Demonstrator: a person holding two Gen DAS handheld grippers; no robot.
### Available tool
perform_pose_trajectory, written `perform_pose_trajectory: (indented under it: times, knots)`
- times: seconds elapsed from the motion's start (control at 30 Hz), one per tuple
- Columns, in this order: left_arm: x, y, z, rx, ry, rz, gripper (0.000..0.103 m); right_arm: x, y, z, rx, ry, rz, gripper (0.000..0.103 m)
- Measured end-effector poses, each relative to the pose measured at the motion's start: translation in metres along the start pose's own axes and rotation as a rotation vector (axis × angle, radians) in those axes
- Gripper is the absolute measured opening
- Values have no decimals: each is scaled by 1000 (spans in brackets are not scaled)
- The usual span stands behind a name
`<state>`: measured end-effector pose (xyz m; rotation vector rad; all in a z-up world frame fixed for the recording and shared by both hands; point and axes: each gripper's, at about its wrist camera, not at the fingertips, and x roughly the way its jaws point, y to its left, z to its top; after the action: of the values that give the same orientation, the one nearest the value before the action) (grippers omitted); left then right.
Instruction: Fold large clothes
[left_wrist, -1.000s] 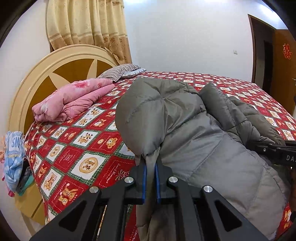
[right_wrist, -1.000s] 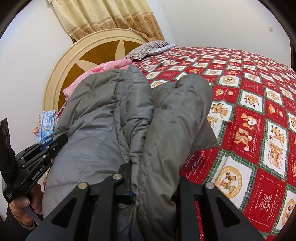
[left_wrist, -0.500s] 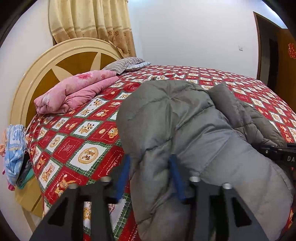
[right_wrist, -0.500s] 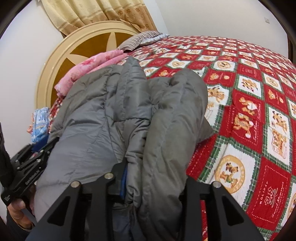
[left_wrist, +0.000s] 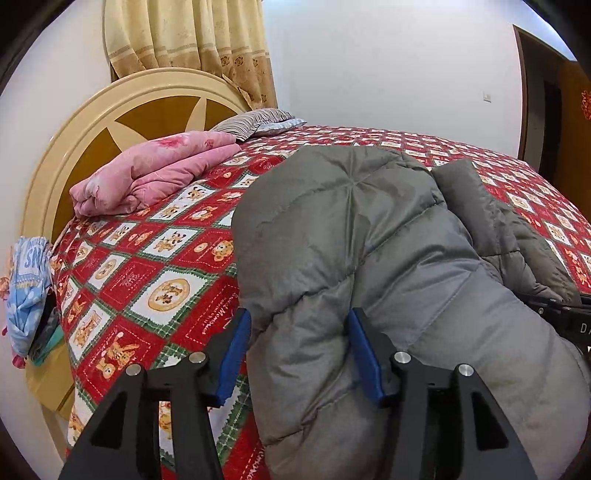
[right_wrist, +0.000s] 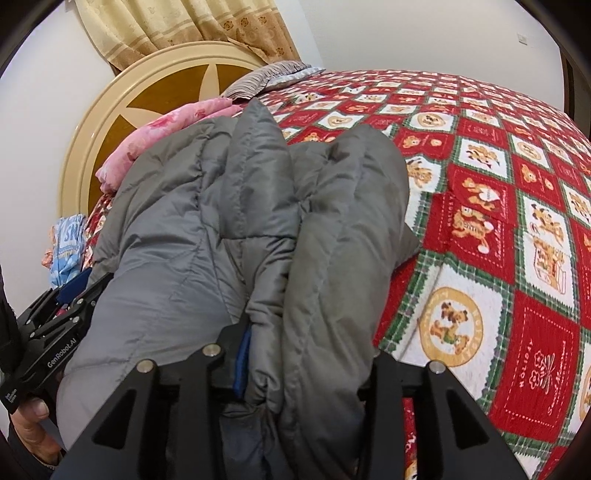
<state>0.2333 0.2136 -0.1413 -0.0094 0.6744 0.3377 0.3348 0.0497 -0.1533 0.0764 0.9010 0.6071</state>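
Opening on my left, the left gripper (left_wrist: 299, 350) spreads its blue fingers (left_wrist: 233, 354) around a bulge of the grey jacket (left_wrist: 388, 258), which lies folded on the bed (left_wrist: 147, 266). My right gripper (right_wrist: 306, 365) is opening too, jacket folds bunched between its fingers.

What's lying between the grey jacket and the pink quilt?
In the left wrist view, only bare red patterned bedspread separates the grey jacket from the pink quilt.
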Motion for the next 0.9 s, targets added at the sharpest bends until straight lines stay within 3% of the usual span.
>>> perform_pose_trajectory:
  times: [0.9]
  knots:
    - [19,14,-2,-59,18,-9,81,14,-4,-5,24,-3,-21,55]
